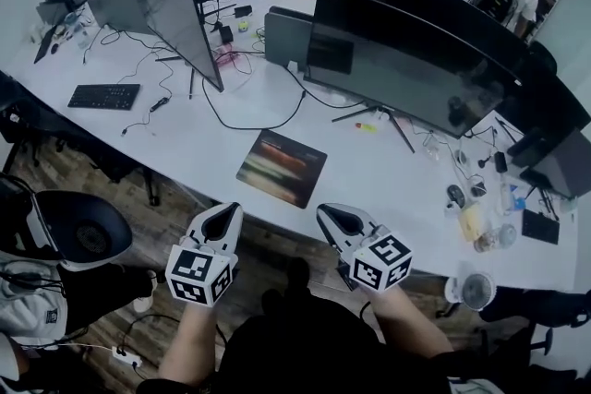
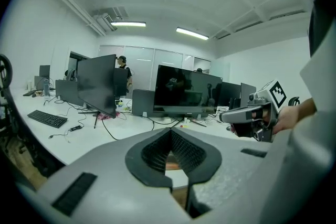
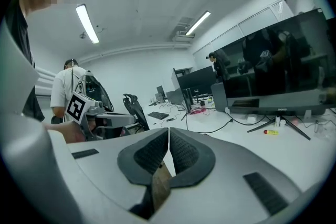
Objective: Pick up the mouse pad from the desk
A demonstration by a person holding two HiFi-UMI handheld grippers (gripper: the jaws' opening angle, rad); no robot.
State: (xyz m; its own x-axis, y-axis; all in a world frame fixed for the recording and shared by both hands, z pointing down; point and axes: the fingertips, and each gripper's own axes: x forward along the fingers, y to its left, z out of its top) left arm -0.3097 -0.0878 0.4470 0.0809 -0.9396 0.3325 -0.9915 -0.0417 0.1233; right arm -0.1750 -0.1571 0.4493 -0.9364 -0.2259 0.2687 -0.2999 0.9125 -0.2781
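The mouse pad (image 1: 282, 167) is a dark rectangle with blurred coloured streaks. It lies flat on the white desk (image 1: 203, 138) near the front edge, in front of the wide monitor. My left gripper (image 1: 224, 211) hovers just off the desk edge, short of the pad's near left corner, with its jaws together and nothing between them. My right gripper (image 1: 334, 213) hangs by the pad's near right corner, also shut and empty. In the left gripper view the left gripper's (image 2: 170, 132) pads meet at the tip and the right gripper (image 2: 231, 115) shows alongside. The right gripper view shows the right gripper's (image 3: 168, 131) pads closed.
A large curved monitor (image 1: 406, 60) stands behind the pad, a second one (image 1: 175, 23) to the left. A keyboard (image 1: 104, 96) and cables (image 1: 254, 120) lie on the desk. Small items (image 1: 480, 221) crowd the right end. An office chair (image 1: 78, 231) stands at the lower left.
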